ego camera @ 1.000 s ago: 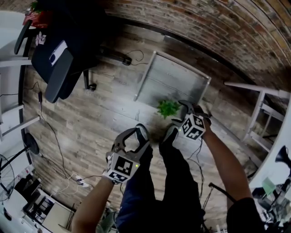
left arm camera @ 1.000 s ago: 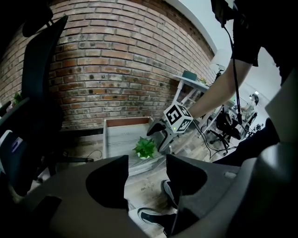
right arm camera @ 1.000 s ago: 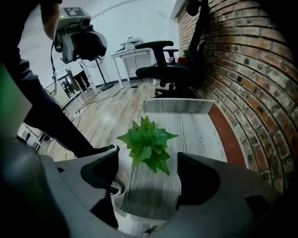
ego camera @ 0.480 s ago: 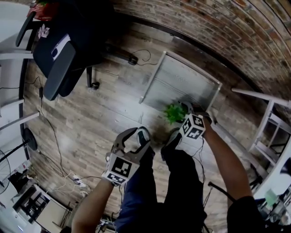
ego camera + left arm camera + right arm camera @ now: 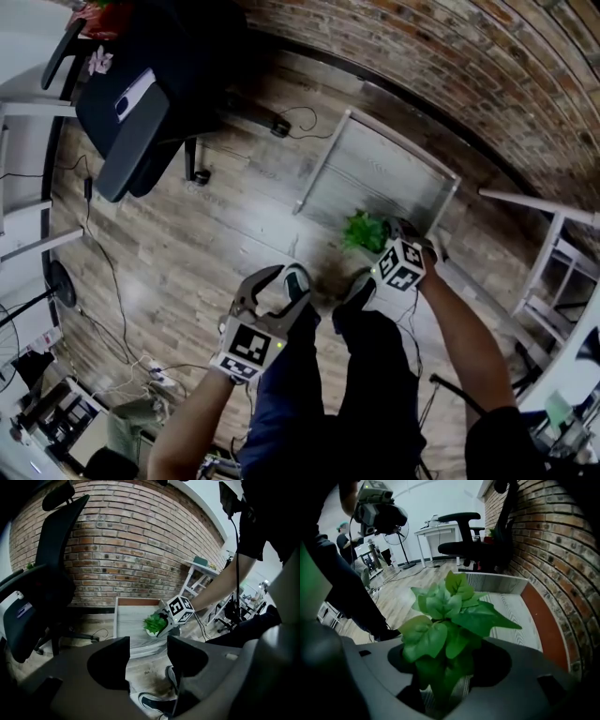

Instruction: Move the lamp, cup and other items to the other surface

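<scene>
My right gripper [image 5: 449, 670] is down at the plant [image 5: 450, 611], which stands on the low grey table [image 5: 375, 169] at its near edge, towards the corner on my right, with the brick wall [image 5: 441, 56] just behind the table. These jaws have just been closing and now stand part-way in, 1 on each side of the plant, whose green leaves fill the gap between them and spill over the top. The leaves cover the base in my right gripper view, so I cannot tell whether the pads press on the pot. From my left gripper view a bit of the white pot [image 5: 150, 633] shows beneath the leaves, resting on the table top beside the right gripper's marker cube. My left gripper [image 5: 147, 656] hangs over the wooden floor [image 5: 187, 244] in front of my legs, well apart from the table and pointing down at a slant. Its 2 jaws stand apart with nothing between them; through the gap I see only floor and my shoe [image 5: 152, 702]. A black office chair [image 5: 131, 103] stands off to my left, away from the table.
</scene>
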The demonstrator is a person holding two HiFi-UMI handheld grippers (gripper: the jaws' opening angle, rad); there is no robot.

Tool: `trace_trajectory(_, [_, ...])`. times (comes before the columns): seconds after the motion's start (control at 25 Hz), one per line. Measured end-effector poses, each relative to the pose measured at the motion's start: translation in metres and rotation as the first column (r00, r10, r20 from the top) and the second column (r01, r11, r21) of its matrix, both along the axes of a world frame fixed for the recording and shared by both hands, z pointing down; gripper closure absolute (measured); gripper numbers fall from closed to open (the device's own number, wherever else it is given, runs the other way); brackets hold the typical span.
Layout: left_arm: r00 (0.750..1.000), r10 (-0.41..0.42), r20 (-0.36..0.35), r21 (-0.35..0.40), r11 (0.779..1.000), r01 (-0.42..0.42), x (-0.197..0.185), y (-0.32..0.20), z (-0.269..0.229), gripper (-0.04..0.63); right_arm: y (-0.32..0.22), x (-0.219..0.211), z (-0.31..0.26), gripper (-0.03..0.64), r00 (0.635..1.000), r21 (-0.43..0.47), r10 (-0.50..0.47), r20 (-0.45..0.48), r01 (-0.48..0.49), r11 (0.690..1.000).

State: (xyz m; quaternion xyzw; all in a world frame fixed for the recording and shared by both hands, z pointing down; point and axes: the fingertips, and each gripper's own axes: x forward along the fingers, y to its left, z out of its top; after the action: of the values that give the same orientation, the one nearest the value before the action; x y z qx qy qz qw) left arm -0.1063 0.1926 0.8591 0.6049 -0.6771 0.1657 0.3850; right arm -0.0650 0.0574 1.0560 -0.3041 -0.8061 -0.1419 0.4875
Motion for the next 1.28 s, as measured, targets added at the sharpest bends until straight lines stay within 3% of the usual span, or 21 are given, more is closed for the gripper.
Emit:
trace_trajectory(0.36, [1.000, 0.015, 0.002, -0.006, 1.000, -0.015, 0.007, -0.017, -0.083, 0.352, -0.018, 0.004, -0.118, 0.331, 0.994, -0.023, 0.097, 0.044, -0.097, 0.995])
trace_trajectory(0.68, [0.997, 0.061, 0.048, 0.056, 0.996, -0.064, 0.018, -0.046, -0.194, 0.353, -0.049, 0.020, -0.260, 0.331, 0.976, -0.027, 0.187, 0.115, -0.185, 0.982])
trace_trajectory(1.08, [0.988, 0.100, 0.116, 0.091, 0.990, -0.110, 0.036, -0.065, -0.284, 0.353, -0.095, 0.071, -0.376, 0.331, 0.889, -0.058, 0.421, 0.180, -0.417, 0.907])
trace_trajectory(1.28, [0.977, 0.128, 0.170, 0.107, 0.983, -0.147, 0.045, -0.082, -0.316, 0.353, -0.121, 0.103, -0.427, 0.331, 0.811, -0.091, 0.541, 0.224, -0.536, 0.840])
